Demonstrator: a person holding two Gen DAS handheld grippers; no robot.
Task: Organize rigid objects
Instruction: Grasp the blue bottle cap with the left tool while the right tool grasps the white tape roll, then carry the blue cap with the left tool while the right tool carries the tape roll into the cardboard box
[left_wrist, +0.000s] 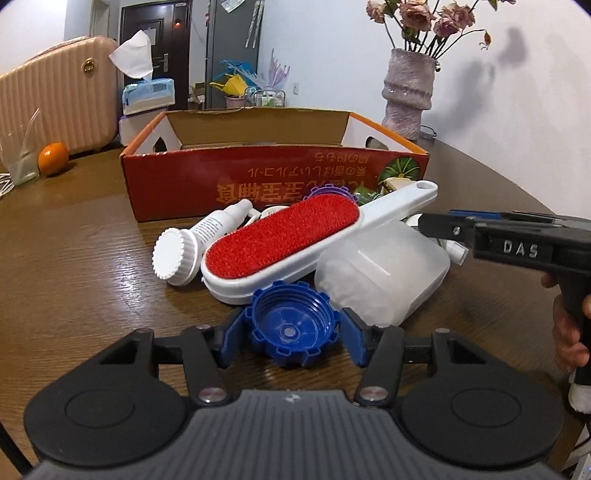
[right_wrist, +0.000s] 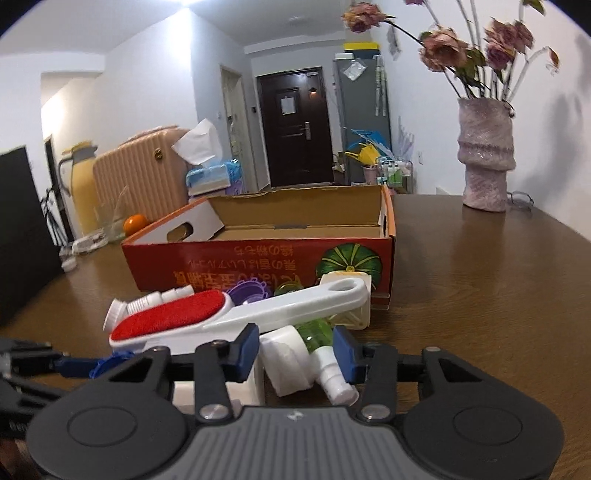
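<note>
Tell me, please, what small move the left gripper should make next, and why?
Probably lift the blue cap and carry it to the open box. The left gripper has its pads against the cap's sides, and the cap sits at the near edge of the pile, clear of the brush.

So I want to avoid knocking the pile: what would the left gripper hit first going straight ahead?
The blue cap already sits between the left gripper fingers. Just beyond it, probably the white end of the red lint brush.
</note>
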